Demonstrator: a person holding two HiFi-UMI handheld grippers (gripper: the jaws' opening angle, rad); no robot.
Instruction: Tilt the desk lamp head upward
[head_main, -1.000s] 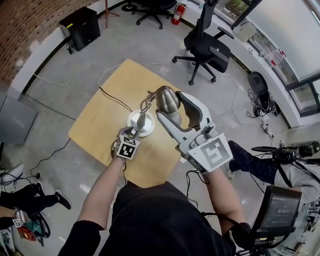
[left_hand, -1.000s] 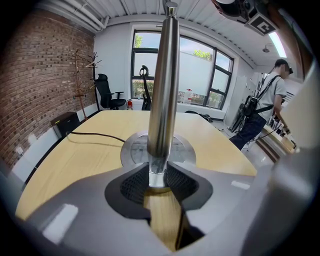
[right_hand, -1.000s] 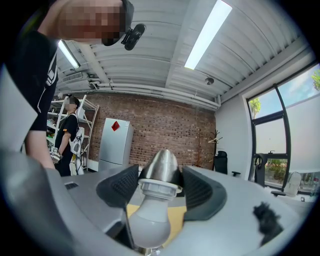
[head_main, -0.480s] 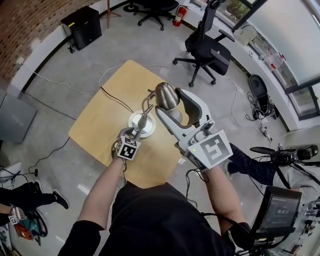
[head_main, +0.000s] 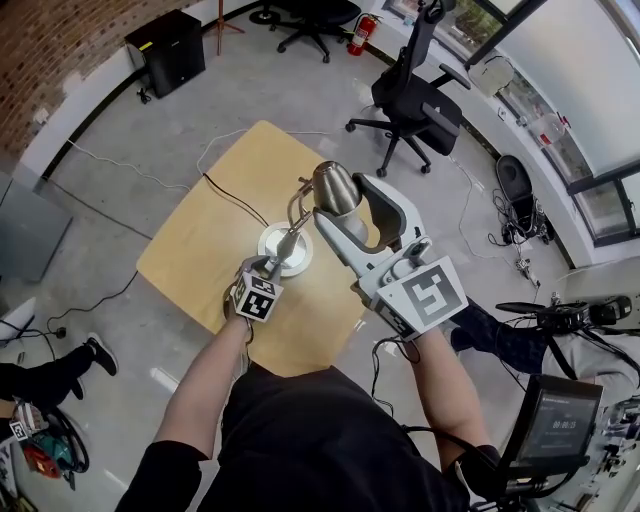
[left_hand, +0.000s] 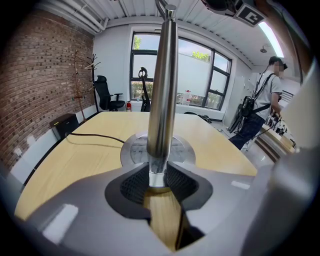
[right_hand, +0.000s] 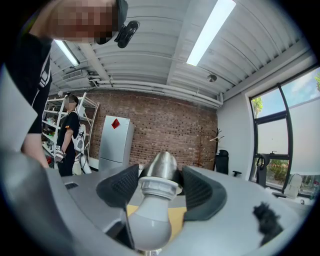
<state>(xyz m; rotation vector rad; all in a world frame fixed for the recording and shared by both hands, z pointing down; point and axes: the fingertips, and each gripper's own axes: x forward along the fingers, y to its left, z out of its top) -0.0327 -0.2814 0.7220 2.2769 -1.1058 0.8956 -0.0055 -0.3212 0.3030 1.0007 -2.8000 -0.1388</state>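
Over a wooden table (head_main: 200, 250): pinning the lamp stem (left_hand: 162, 100) in the left gripper (head_main: 268, 264), clasping the lamp head (head_main: 335, 188) in the right gripper (head_main: 345, 207) (jaws wide), likely needing upward rotation next.

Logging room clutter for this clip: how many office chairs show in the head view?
2. A high-backed office chair stands beyond the table's far right side; a second office chair is cut by the top edge. Others may be out of frame.
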